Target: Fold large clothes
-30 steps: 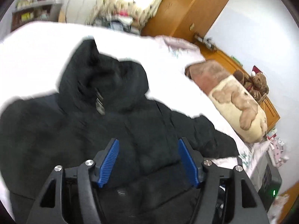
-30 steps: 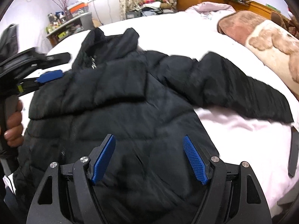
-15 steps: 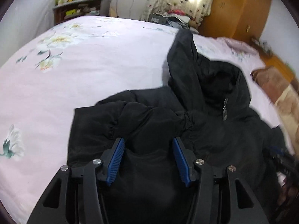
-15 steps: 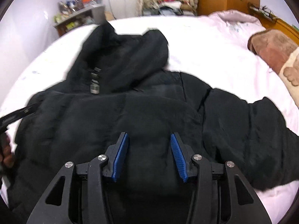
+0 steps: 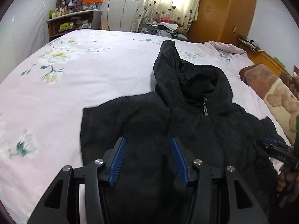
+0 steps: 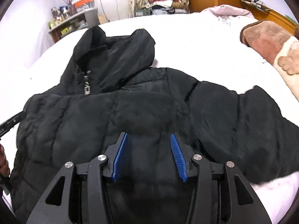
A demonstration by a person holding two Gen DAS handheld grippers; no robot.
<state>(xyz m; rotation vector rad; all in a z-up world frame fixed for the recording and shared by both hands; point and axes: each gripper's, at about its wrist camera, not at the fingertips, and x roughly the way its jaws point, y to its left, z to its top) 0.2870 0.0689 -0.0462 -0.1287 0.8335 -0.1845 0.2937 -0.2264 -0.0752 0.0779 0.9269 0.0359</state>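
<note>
We saw left gripper [image 5: 147, 158] and right gripper [image 6: 148, 154] both unclenched, mid-frame over black jacket [image 6: 130, 112]; risk: puffy fabric slipped shallow pinch, right-frame sleeve [image 6: 243, 130] dragged.

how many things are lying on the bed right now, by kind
black hooded jacket: 1
brown and cream bear-print blanket: 1
pink bundle of bedding at the far corner: 1
total on the floral bedsheet: 3
</note>
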